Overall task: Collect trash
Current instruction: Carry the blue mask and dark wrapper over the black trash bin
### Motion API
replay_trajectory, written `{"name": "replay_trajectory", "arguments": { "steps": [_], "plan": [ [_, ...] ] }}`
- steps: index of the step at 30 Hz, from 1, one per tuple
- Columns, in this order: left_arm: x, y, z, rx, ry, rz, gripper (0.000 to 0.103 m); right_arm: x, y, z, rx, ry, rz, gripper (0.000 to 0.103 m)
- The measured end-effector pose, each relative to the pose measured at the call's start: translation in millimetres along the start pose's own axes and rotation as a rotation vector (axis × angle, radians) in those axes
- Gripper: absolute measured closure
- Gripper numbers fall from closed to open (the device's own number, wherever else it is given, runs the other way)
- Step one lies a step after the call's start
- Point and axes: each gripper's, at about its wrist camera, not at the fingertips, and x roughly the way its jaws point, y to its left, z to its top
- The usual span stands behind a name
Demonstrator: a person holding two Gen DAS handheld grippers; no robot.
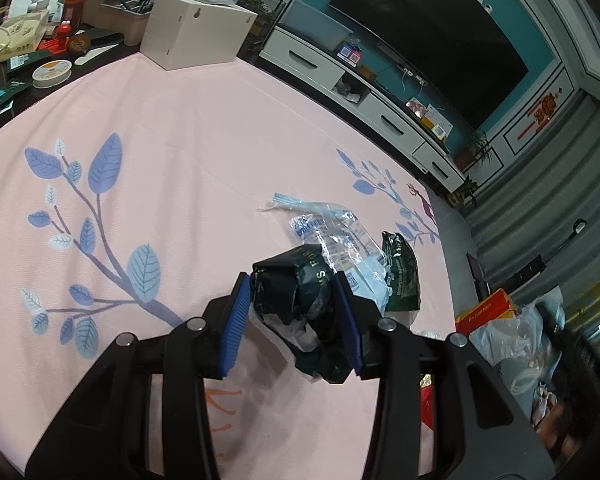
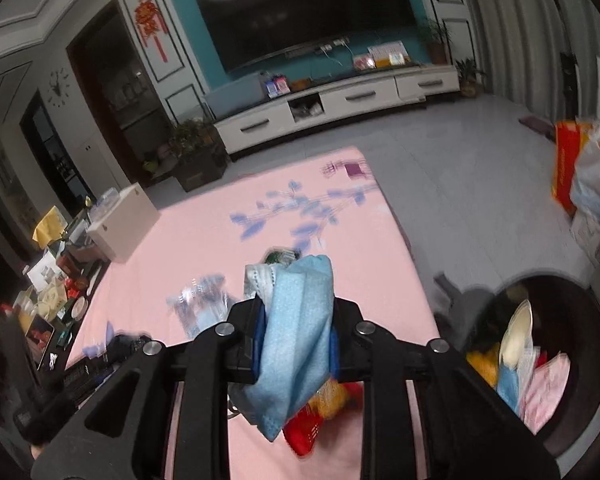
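My left gripper point(image 1: 294, 294) is shut on a crumpled dark green wrapper point(image 1: 296, 300), held just above the pink tablecloth point(image 1: 204, 152). Beyond it lie a clear plastic bag with blue print point(image 1: 328, 228) and a flat dark green packet point(image 1: 400, 276). My right gripper point(image 2: 296, 320) is shut on a light blue face mask point(image 2: 296, 340), which hangs down between the blue pads. A dark round trash bin point(image 2: 572, 364) stands on the floor to its right, with several pieces of waste in it. A red and yellow wrapper point(image 2: 316, 412) lies on the cloth under the mask.
A white wooden box point(image 1: 196, 32) and a cluttered dark table end point(image 1: 32, 52) sit at the cloth's far left. A TV cabinet point(image 2: 340, 108) lines the far wall. Beside the table, a red box point(image 1: 488, 312) and plastic bags point(image 1: 512, 344) stand on the floor.
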Motion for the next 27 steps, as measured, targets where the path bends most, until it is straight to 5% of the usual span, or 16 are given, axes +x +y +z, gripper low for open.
{"name": "replay_trajectory", "arguments": {
  "steps": [6,18,27],
  "plan": [
    [-1,-17,-10,0.06,-0.003,0.005,0.06,1,-23,-23,0.076,0.068,-0.01,0.078],
    [12,-69,-45,0.245,0.02,0.031,0.06,-38,-41,-14,0.083,-0.066,-0.048,0.078],
    [-17,-119,-65,0.344,-0.011,-0.085,0.06,-107,-66,-3,0.106,-0.254,-0.096,0.078]
  ]
}}
